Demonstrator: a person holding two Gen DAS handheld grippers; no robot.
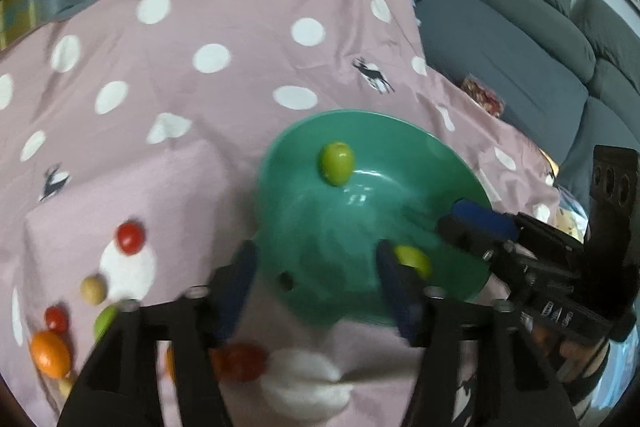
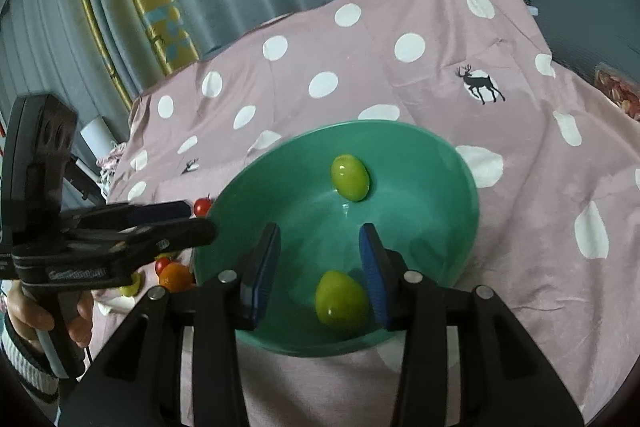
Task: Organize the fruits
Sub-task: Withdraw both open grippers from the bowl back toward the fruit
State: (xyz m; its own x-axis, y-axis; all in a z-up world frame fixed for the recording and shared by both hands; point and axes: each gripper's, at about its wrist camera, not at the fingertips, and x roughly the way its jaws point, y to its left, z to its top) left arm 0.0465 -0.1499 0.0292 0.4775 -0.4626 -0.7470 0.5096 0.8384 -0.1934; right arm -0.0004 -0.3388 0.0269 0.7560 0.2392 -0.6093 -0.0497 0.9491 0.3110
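A green bowl [image 1: 288, 163] [image 2: 440, 195] sits on a pink polka-dot cloth [image 1: 180, 27] [image 2: 400, 7]. Two green oval fruits lie in it: one at the far side [image 1: 336, 163] [image 2: 350, 177], one near the front wall [image 1: 414, 261] [image 2: 340, 299]. My left gripper [image 1: 316, 287] is open over the bowl's near-left rim, with nothing between its pads; the front fruit lies just outside its right finger [image 1: 394, 283]. My right gripper [image 2: 318, 267] is open above the front fruit, which lies close to the right pad [image 2: 372, 267] and clear of the left pad.
Loose fruits lie on the cloth left of the bowl: red tomatoes [image 1: 130, 237] [image 2: 202, 205], an orange one [image 1: 50, 353] [image 2: 176, 275], a beige ball [image 1: 94, 289], another green one [image 1: 106, 319]. A grey sofa [image 1: 500, 47] stands to the right. A person's hand [image 2: 28, 311] holds the left gripper.
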